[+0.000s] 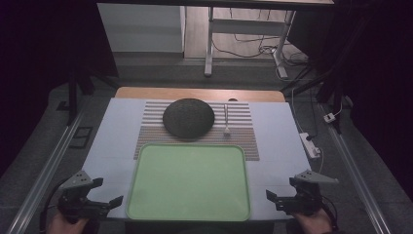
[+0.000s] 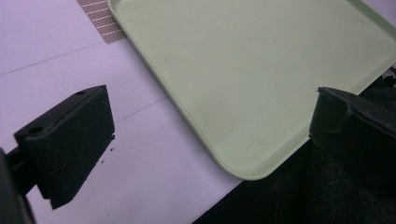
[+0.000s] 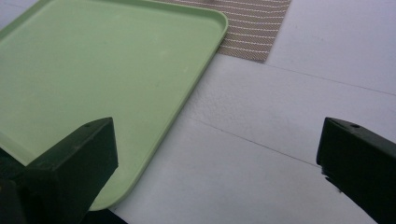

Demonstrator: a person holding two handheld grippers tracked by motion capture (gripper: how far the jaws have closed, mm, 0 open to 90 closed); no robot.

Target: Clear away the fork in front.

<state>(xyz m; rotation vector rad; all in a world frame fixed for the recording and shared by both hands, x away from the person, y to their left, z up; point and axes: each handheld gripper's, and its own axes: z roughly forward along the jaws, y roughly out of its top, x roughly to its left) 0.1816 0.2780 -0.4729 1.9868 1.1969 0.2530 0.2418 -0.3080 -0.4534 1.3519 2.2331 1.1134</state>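
**Both grippers flank the green tray, nothing yet in hand**

We have the green tray (image 1: 189, 181) lying flat at the near edge of the counter (image 1: 117, 126), squarely between our two hands, and we judge it to be the thing this work turns on. It is bare, which suits a tray meant to receive things or to be lifted by its two sides. Its far rim overlaps the near edge of the striped mat (image 1: 246, 134), so the tray sits within easy reach of what lies there.

Our left gripper (image 1: 108, 193) rests just beside the tray's near left corner, its jaws spread wide and holding nothing; in the left gripper view the rounded corner of the tray (image 2: 261, 70) lies between them but farther off, untouched. Our right gripper (image 1: 281, 189) mirrors it at the near right corner, jaws likewise spread and empty, with the tray's right rim (image 3: 93, 79) passing close by one jaw. We read this even stance as a ready position, each hand equally placed to close on a side.

Farther out, on the mat, a dark round dome-shaped thing (image 1: 188, 117) sits at centre, and a small spoon (image 1: 226, 119) lies just to its right, apart from it. Both stand well away from the grippers.
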